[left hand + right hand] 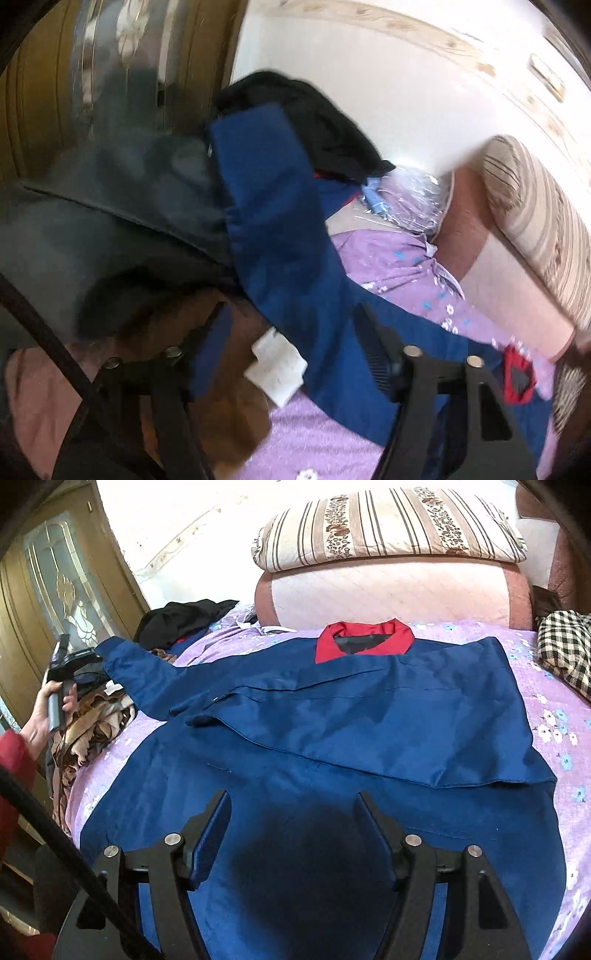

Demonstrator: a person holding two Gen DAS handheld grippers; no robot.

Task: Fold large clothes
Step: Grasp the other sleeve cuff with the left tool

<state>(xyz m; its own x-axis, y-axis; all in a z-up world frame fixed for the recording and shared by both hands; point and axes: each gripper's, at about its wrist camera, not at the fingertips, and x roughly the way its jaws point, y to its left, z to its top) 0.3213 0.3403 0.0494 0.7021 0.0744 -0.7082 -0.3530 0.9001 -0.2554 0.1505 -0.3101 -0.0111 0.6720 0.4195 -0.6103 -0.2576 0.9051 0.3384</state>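
Note:
A large blue garment [332, 738] with a red collar [364, 638] lies flat on a purple flowered bedsheet [546, 701]. One side is folded over its body, and one sleeve [147, 679] stretches out to the left. My right gripper [291, 797] hovers open over the garment's lower part with nothing between its fingers. A person's hand [40, 720] holds my left gripper [70, 661] at the sleeve's end. The left wrist view is blurred. There my left gripper [291, 314] has its jaws wide apart over the blue sleeve [273, 206], not pressing on it.
Black clothes [184, 620] and brown patterned fabric [96, 716] are piled at the bed's left edge, with a white tag [275, 369] among them. A striped pillow [388, 528] lies on a pink quilt [388, 594] at the head. Checked cloth [565, 650] lies right; a wooden door [55, 590] stands left.

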